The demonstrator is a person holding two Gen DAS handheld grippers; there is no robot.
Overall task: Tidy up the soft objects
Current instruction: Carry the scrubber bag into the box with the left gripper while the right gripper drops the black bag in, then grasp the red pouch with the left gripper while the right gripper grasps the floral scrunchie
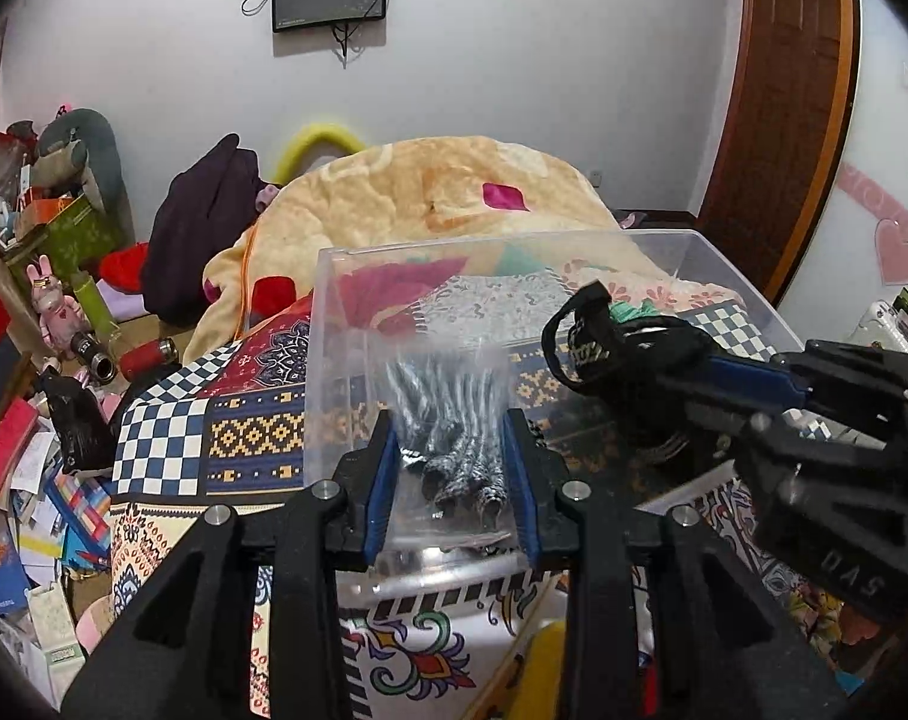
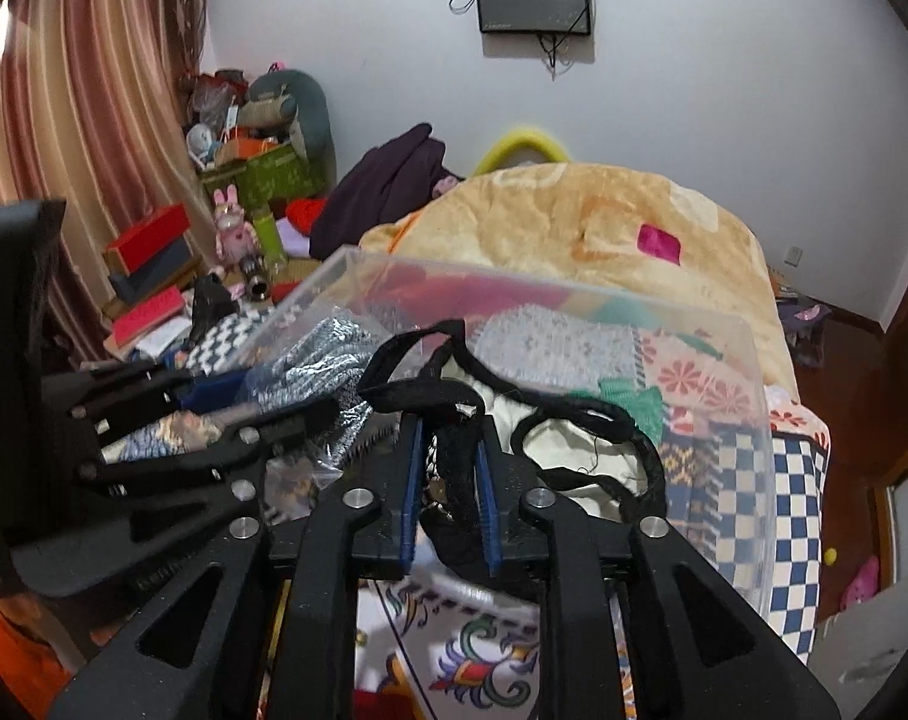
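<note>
A clear plastic bin point(image 1: 334, 324) stands on the patterned bedspread; it also shows in the right wrist view point(image 2: 748, 396). My left gripper point(image 1: 451, 444) is shut on a clear bag of black-and-white striped fabric point(image 1: 448, 414), held over the bin's near edge. My right gripper point(image 2: 448, 438) is shut on a black strappy garment point(image 2: 574, 420), held over the bin. In the left wrist view the right gripper point(image 1: 652, 360) reaches in from the right with the black garment point(image 1: 598, 330). In the right wrist view the left gripper point(image 2: 310, 402) comes in from the left with the striped bag point(image 2: 316, 360).
A folded beige blanket point(image 1: 430, 192) lies behind the bin. A dark purple garment point(image 1: 202, 228) sits left of it. Boxes, toys and papers clutter the floor at left point(image 1: 46, 360). A brown door point(image 1: 778, 120) stands at the right.
</note>
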